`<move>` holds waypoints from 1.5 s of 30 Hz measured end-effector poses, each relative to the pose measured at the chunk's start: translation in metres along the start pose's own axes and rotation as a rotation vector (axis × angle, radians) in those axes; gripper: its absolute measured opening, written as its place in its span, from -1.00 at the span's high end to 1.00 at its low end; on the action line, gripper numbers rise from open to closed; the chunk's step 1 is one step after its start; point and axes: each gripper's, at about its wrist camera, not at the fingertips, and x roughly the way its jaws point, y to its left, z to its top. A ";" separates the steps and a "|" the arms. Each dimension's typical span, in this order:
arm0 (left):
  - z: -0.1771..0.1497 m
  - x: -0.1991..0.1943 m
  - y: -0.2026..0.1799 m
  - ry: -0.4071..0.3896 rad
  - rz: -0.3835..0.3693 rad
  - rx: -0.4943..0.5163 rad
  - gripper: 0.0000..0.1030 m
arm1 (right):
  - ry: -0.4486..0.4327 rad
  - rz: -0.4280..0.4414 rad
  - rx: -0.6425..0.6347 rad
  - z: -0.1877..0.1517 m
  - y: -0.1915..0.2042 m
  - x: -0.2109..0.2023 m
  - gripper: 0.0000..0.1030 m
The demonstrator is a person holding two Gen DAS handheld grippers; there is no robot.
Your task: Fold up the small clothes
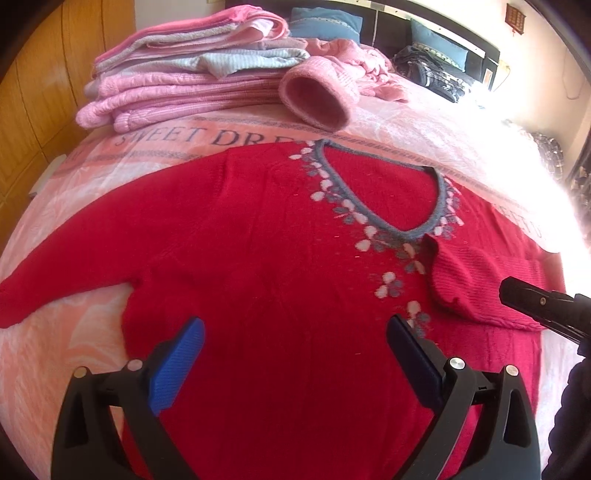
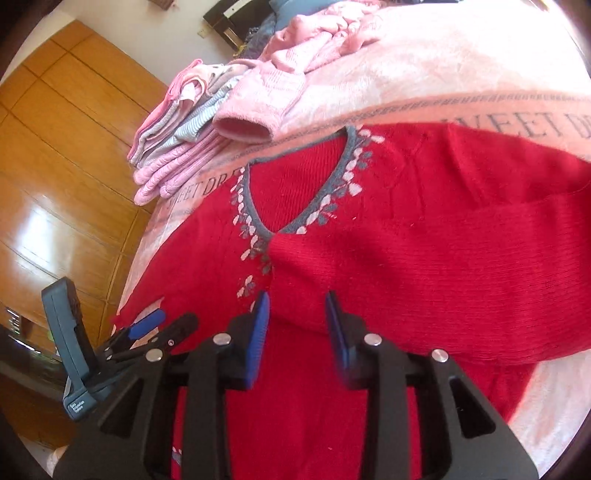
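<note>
A red knit sweater (image 1: 258, 240) with a grey V-neck and a white-and-grey leaf pattern lies face up on the pink bed blanket (image 1: 74, 332). One sleeve is folded across the chest, its cuff (image 1: 461, 280) just below the neckline; the other sleeve (image 1: 55, 288) stretches out flat to the left. My left gripper (image 1: 295, 332) hovers wide open over the sweater's lower body, nothing between its pads. My right gripper (image 2: 297, 306) is open, its fingers to either side of the folded cuff's (image 2: 306, 273) near edge. In the left wrist view the right gripper (image 1: 532, 302) shows just beside that cuff.
A stack of folded pink and pale blue clothes (image 1: 184, 74) sits at the blanket's far left. A loose pink sweater (image 1: 317, 99) with its cuff gaping lies beside it. Blue pillows (image 1: 325, 22) and dark clothes (image 1: 432, 74) lie farther back. A wooden wardrobe (image 2: 74, 147) stands to the left.
</note>
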 end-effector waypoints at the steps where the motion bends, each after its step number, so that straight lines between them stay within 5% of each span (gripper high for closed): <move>1: 0.000 0.002 -0.010 0.006 -0.027 0.008 -0.92 | -0.012 -0.012 -0.002 -0.001 -0.006 -0.010 0.38; 13: 0.012 0.036 -0.091 0.056 -0.184 -0.017 -0.88 | -0.069 -0.090 0.095 -0.035 -0.110 -0.087 0.38; 16: 0.011 0.046 -0.096 0.082 -0.232 -0.061 -0.49 | -0.078 -0.104 0.104 -0.043 -0.127 -0.099 0.38; 19: 0.009 0.050 -0.101 0.066 -0.190 -0.086 -0.22 | -0.087 -0.108 0.127 -0.050 -0.143 -0.108 0.38; 23: 0.009 0.051 -0.103 0.044 -0.143 -0.086 0.65 | -0.090 -0.123 0.154 -0.058 -0.161 -0.116 0.38; 25: 0.007 0.049 -0.100 0.036 -0.154 -0.108 0.88 | -0.091 -0.129 0.169 -0.059 -0.167 -0.118 0.38; 35: 0.021 -0.004 -0.085 -0.164 -0.164 -0.115 0.92 | -0.111 -0.143 0.193 -0.051 -0.169 -0.121 0.38; 45: 0.049 -0.033 -0.003 -0.272 -0.070 -0.192 0.92 | -0.120 -0.121 0.197 -0.034 -0.150 -0.107 0.38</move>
